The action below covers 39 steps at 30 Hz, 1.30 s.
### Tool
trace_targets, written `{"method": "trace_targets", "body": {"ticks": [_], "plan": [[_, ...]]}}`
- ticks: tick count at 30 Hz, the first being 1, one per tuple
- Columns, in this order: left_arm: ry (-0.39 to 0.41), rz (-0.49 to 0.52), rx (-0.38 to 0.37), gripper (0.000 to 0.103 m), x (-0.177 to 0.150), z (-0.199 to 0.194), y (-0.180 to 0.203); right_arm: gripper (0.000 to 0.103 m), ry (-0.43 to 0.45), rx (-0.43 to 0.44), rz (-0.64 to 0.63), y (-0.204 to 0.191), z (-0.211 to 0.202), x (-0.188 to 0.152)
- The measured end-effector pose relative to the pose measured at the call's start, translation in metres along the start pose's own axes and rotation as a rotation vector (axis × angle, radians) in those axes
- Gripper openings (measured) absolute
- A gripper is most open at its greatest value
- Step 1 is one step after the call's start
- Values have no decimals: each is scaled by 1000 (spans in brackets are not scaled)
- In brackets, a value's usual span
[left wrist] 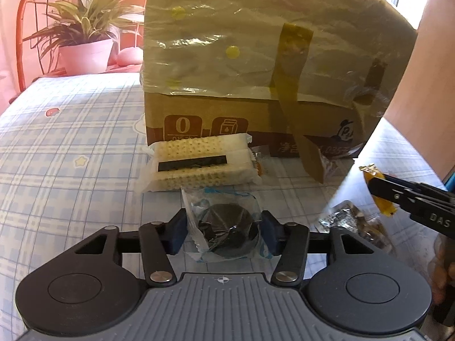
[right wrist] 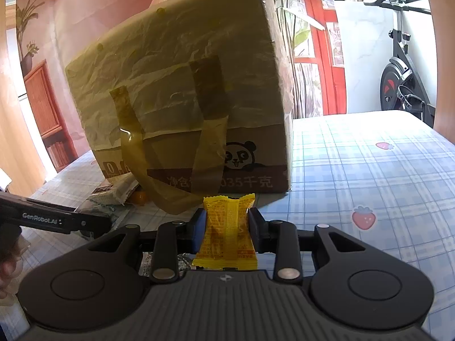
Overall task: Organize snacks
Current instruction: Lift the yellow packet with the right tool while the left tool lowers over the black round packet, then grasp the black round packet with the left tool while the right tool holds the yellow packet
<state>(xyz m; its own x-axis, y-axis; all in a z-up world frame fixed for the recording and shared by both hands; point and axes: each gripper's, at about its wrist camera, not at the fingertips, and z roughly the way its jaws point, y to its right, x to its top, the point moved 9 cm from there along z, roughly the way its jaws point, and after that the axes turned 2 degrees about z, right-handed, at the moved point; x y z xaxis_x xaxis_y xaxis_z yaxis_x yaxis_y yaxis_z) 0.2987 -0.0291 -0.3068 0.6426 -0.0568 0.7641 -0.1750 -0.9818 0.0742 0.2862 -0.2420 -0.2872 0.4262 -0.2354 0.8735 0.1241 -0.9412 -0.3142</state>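
Observation:
My left gripper is shut on a clear-wrapped dark round cookie, just above the checked tablecloth. In front of it lies a pack of pale wafer biscuits against a tall cardboard box with a plastic liner. My right gripper is shut on a yellow snack packet, held upright in front of the same box. The right gripper also shows at the right in the left wrist view, with the yellow packet in it.
A small orange-wrapped sweet lies beside the wafers. A foil-wrapped snack lies at the right. A potted plant stands behind the table. An exercise bike stands beyond the table's far right edge.

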Motion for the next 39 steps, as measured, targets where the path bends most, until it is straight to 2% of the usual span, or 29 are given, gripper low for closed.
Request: {"method": "trace_targets", "body": {"ticks": [6,14,19,23,27,33,39], "plan": [[15,-19,-23,52,-3,-14,-3,34,4,0,13,2,-1,1],[61,-2,-26,52,8,-24,0,34,14,-11,6,1,-4,1],[108,19,-31,52,18,-37,4,34,1,-41,-17,-1,-5,3],[162,44,-43,52,31,-58,5,34,5,-31,-38,-10,-14,11],[221,46,-62,52,50,-82,6,34,79,3,-53,-27,-34,39],[345,65,-104,52,93,-125,11,34,208,77,-125,-61,-67,102],[414,78,-135,52,145,-145,20,34,268,118,-175,-81,-71,165]]}}
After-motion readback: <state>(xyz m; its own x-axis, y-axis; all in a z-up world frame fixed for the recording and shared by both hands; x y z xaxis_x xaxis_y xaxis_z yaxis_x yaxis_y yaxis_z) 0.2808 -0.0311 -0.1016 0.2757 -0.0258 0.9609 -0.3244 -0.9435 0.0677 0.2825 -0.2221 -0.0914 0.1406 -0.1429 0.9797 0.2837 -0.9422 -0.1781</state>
